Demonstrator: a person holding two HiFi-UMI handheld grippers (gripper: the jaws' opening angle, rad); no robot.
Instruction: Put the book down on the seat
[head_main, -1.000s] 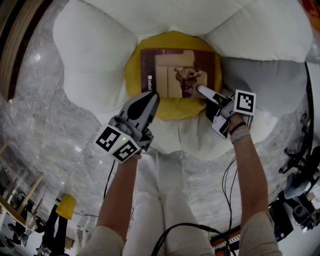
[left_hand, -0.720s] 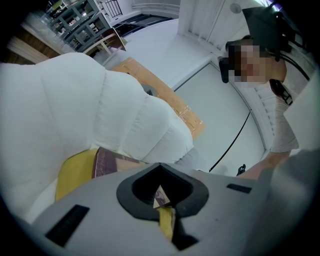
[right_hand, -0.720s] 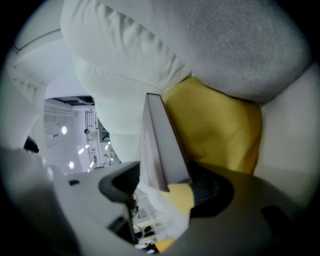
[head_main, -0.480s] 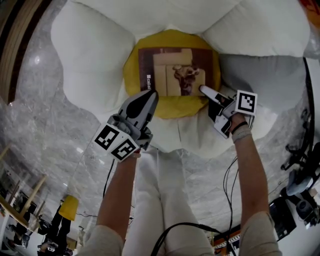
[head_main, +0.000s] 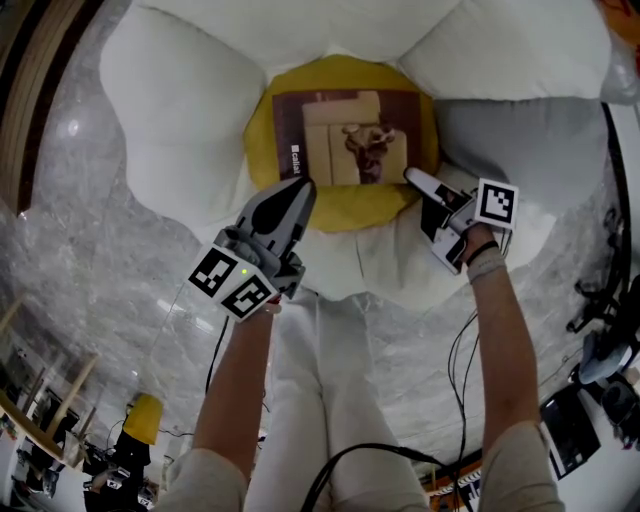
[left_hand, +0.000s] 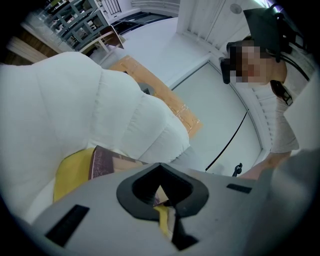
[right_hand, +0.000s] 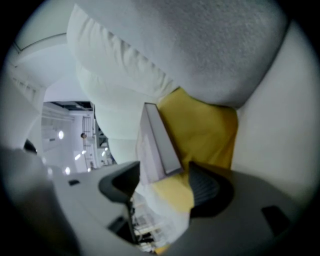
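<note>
Jaws pressed together and empty on the left gripper, parted on the right gripper; both tips by the near corners of the book, lying flat on the yellow seat cushion, ringed by white cushions above a marble floor

The book has a short white word running up the left side of its dark cover. The letters are too small to read for sure. The cube on the left claw and the cube on the right claw show black-and-white square patterns.
</note>
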